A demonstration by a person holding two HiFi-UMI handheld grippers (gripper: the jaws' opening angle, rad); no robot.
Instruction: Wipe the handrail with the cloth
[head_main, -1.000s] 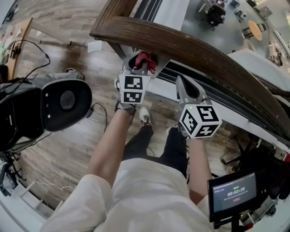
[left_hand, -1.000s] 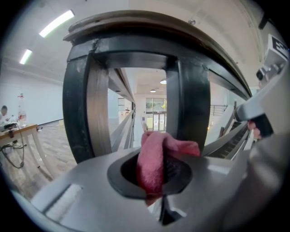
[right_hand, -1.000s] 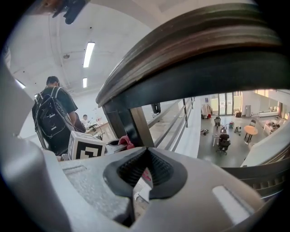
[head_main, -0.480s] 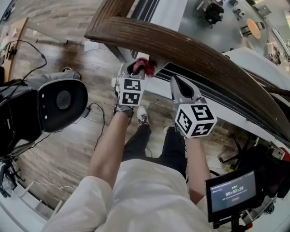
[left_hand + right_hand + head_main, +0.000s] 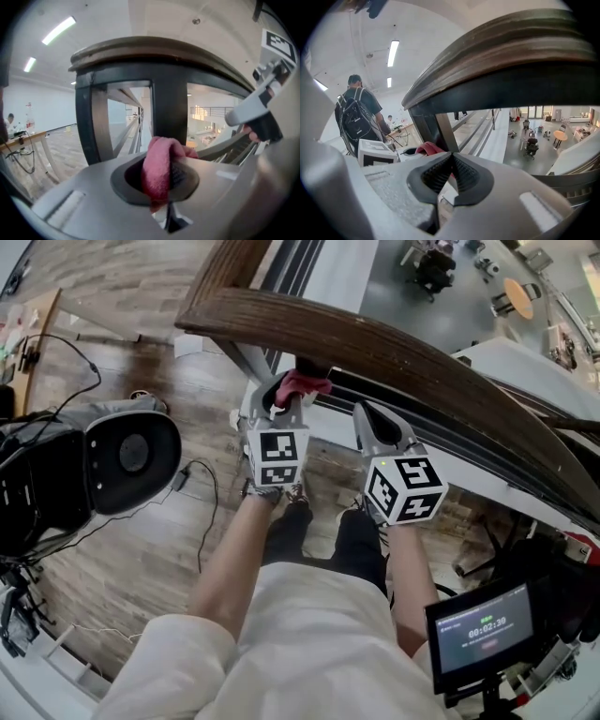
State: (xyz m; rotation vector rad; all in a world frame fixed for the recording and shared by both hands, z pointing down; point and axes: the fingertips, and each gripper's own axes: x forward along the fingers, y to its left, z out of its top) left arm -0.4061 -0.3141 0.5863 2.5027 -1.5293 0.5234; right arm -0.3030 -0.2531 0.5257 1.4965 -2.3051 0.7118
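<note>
A dark brown wooden handrail (image 5: 394, 348) curves across the head view from upper left to right, above black metal posts (image 5: 168, 108). My left gripper (image 5: 292, 390) is shut on a red cloth (image 5: 302, 382), held just under the rail's near edge by a post. The cloth (image 5: 161, 168) bunches between the jaws in the left gripper view, with the rail's underside (image 5: 154, 49) above. My right gripper (image 5: 373, 423) sits right of it, below the rail, shut with nothing in it (image 5: 450, 176). The rail (image 5: 511, 56) arches overhead there, and the cloth (image 5: 429, 149) shows at its left.
A black chair seat (image 5: 131, 456) and cables (image 5: 56, 362) lie on the wooden floor at left. A small screen (image 5: 483, 634) stands at lower right. Beyond the rail is a drop to a lower floor with chairs (image 5: 436, 263). A person with a backpack (image 5: 358, 117) stands at left.
The left gripper with the cloth has shifted slightly right and up toward the rail's underside. The right gripper has barely moved.
</note>
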